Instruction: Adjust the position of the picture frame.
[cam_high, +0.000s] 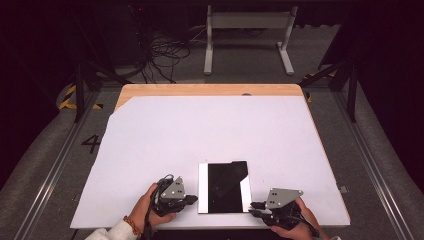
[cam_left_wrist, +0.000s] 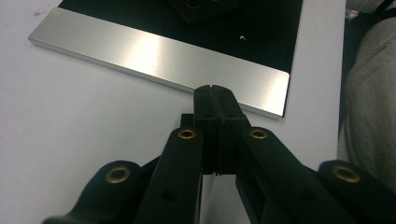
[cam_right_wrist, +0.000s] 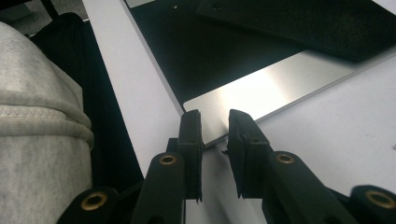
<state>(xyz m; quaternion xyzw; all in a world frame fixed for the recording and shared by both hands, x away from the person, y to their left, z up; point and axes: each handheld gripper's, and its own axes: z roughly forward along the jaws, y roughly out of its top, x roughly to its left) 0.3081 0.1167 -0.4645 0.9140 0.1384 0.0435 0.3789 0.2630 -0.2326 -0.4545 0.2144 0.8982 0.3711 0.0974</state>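
Beyond the black-and-silver plate, the white surface lies bare right to its far edge, so I could pass freely there. My left gripper and right gripper flank the plate's near corners.

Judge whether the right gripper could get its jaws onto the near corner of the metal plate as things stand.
Probably yes: the right gripper has its jaws slightly apart just short of the metal plate, with bare table between them.

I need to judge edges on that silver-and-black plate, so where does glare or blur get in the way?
High view: soft and dim, the plate small, its black face featureless. Left gripper view: a bright glare patch on the silver strip; the left gripper near the lens is blurred. Right gripper view: glare whitens the silver strip.
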